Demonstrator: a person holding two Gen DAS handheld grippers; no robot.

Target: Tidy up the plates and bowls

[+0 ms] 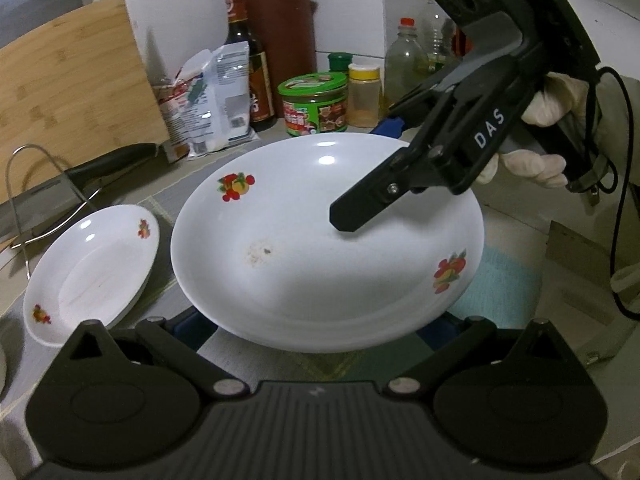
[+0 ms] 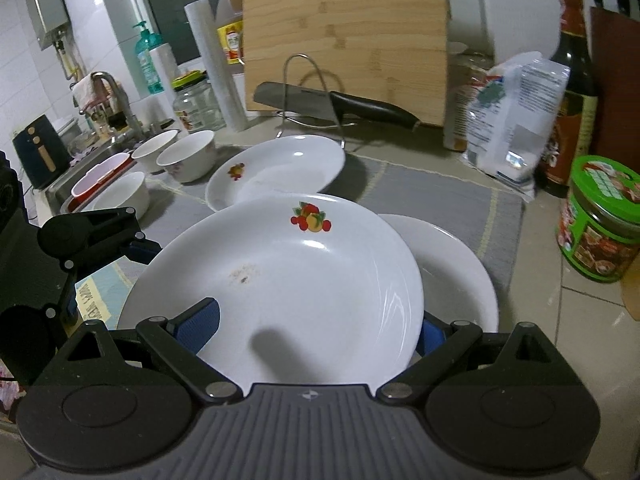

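Note:
A large white plate with fruit prints fills the left wrist view, and it also shows in the right wrist view. My left gripper is wide open around its near rim. My right gripper is wide open around the opposite rim, one finger above the plate. The plate rests tilted on another white plate. A smaller fruit-print plate lies to the left and also shows in the right wrist view. Three white bowls stand near the sink.
A wire plate rack, a knife and a bamboo board stand behind the plates. A green-lidded jar, a bag, bottles and a knife block line the wall. A grey mat covers the counter.

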